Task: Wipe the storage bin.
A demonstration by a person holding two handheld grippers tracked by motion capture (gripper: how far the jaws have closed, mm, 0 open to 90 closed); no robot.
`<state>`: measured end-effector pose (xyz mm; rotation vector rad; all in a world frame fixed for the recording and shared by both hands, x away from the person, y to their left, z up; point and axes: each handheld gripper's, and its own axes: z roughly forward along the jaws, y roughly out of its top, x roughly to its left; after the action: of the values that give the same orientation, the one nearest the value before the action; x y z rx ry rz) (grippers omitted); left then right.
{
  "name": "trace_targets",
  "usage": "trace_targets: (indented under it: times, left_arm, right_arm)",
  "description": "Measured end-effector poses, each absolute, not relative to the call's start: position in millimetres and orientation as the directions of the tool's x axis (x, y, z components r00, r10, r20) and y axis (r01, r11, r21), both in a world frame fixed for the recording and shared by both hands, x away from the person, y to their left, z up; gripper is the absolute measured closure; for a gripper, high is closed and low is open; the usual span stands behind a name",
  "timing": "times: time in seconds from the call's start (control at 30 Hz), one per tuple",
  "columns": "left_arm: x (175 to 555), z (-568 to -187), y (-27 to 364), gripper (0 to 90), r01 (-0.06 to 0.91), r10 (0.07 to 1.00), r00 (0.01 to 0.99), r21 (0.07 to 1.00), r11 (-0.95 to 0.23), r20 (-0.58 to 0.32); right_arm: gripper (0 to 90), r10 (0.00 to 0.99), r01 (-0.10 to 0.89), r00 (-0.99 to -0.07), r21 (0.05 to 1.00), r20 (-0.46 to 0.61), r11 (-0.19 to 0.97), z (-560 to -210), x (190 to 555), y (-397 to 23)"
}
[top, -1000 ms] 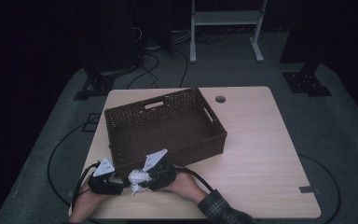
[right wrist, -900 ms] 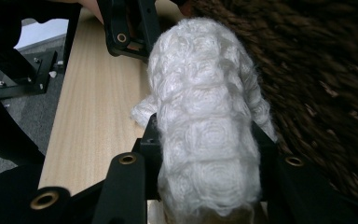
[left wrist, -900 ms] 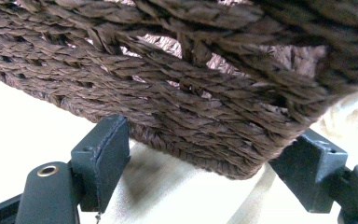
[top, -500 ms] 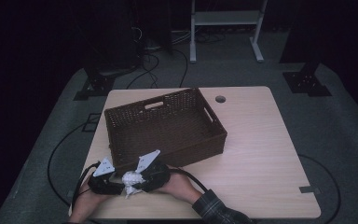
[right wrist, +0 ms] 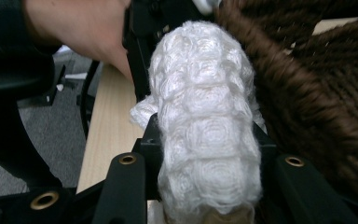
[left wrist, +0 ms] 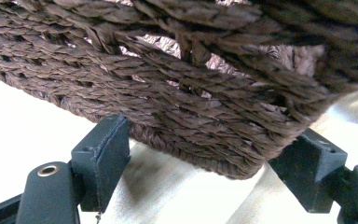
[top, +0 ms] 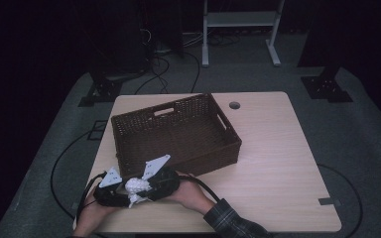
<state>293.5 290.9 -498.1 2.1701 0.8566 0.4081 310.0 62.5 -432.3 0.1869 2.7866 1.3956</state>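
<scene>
Wooden table (top: pixel 278 163) carrying wicker basket (top: pixel 178 134); right gripper (right wrist: pixel 205 186) clamping white knitted cloth (right wrist: pixel 205 116) just outside basket's near wall, needing clearance over rim; left gripper (left wrist: pixel 205 163) idling agape, empty.

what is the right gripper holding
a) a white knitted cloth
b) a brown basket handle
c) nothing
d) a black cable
a: in the right gripper view the right gripper has its jaws closed on a white knitted cloth, just in front of the brown basket.
</scene>
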Motion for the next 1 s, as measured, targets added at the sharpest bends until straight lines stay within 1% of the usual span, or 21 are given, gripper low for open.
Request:
trace_targets:
  times: [0.3, 0.57, 0.83, 1.0]
  left_arm:
    - [293, -498, 291, 22.3, 0.448, 0.689, 0.725, 0.747, -0.492, 0.019]
    - [293, -498, 291, 22.3, 0.448, 0.689, 0.724, 0.747, -0.491, 0.018]
    - [293, -498, 291, 22.4, 0.449, 0.690, 0.723, 0.748, -0.489, 0.018]
    - [293, -498, 291, 22.3, 0.449, 0.692, 0.722, 0.750, -0.486, 0.016]
  right_arm:
    - [60.4, 0.111, 0.092, -0.993, 0.819, 0.034, 0.567, -422, 305, 52]
    - [60.2, 0.140, 0.112, -0.989, 0.822, 0.040, 0.558, -420, 303, 22]
    - [60.1, 0.220, 0.158, -0.975, 0.818, 0.040, 0.552, -422, 309, -21]
    - [60.1, 0.290, 0.212, -0.955, 0.819, 0.059, 0.533, -424, 312, -55]
